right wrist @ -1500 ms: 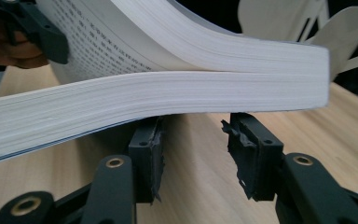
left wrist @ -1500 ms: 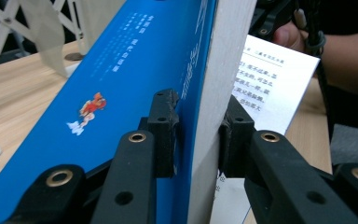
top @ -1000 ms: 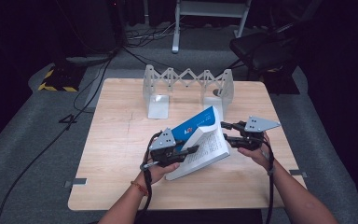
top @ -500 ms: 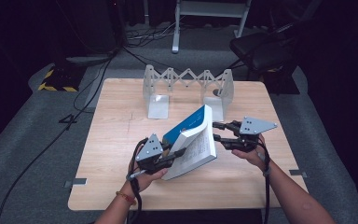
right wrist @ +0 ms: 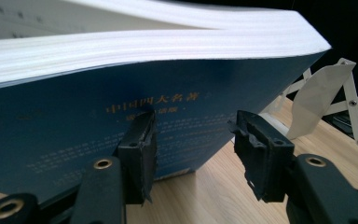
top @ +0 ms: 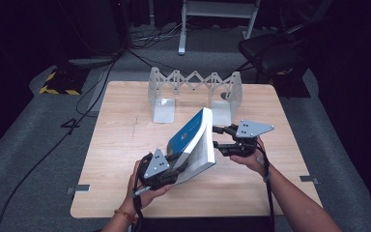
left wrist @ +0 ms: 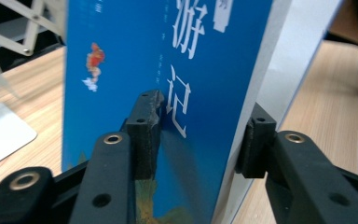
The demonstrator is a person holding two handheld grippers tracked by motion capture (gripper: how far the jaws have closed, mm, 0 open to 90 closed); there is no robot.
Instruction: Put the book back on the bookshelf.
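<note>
A thick book with a blue cover (top: 192, 137) stands tilted on its lower edge near the table's middle, page block facing right. My left gripper (top: 178, 169) is shut on the book's lower left corner. In the left gripper view, one jaw presses the blue front cover (left wrist: 135, 60) and the other the back. My right gripper (top: 216, 137) is open at the book's right side. In the right gripper view, its jaws stand apart in front of the dark blue cover (right wrist: 74, 121), under the white pages.
A white expanding book rack (top: 193, 81) with two end plates stands at the back of the wooden table (top: 121, 145), just behind the book. It also appears as a white lattice (right wrist: 349, 98) beside the book. Chair and stand legs are on the floor beyond.
The book has tipped up steeper. My left gripper slid toward the near left along with the book's lower corner. The right gripper has shifted slightly left and stays against the book's right side.
</note>
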